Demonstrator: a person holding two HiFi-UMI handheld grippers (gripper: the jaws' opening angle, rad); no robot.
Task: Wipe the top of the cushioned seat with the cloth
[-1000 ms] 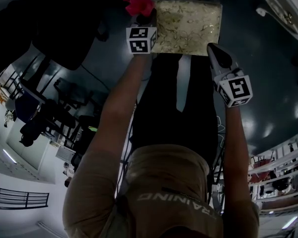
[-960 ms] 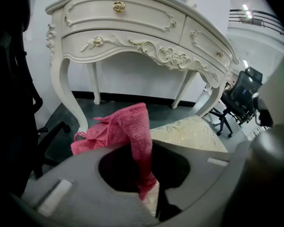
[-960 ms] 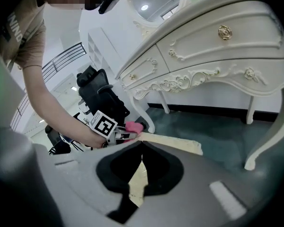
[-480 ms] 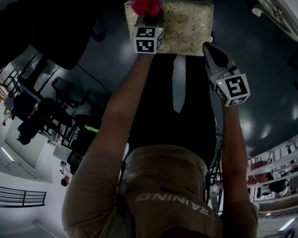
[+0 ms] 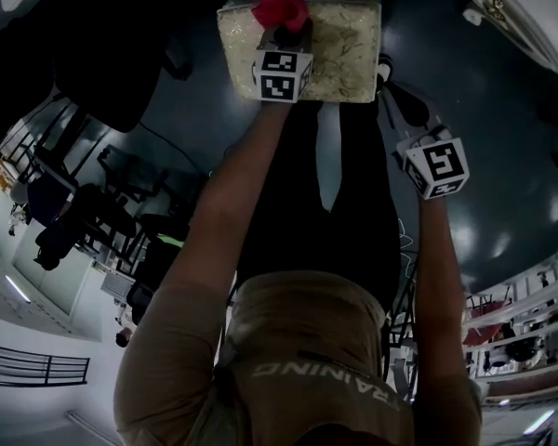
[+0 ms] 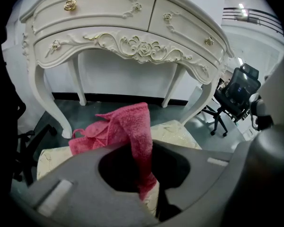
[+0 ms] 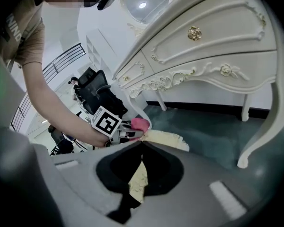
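Left gripper [image 6: 146, 148]: jaws closed on a pink cloth [image 6: 125, 126], one fold of which is pinched between them while the rest bunches up ahead of the tips. The cloth lies on top of the cushioned seat [image 6: 177, 132], a cream pad with a pale gold pattern. In the head view the gripper and cloth sit over the seat's far edge, left of its middle.

Right gripper [image 7: 142, 143]: jaws brought together, tips meeting, nothing held between them. It stands at the seat's right edge. Whether the tips touch the padding cannot be told. From this gripper's view the left gripper, with its marker cube [image 7: 106, 122], is seen across the seat, the cloth at its tip.

Beyond the seat stands a white dressing table [image 6: 132, 46] with carved scrollwork, gilt drawer knobs and curved legs. The seat rests on a dark grey-green floor [image 6: 109, 109]. To the seat's right, well apart from it, is a black office chair [image 6: 236, 91].
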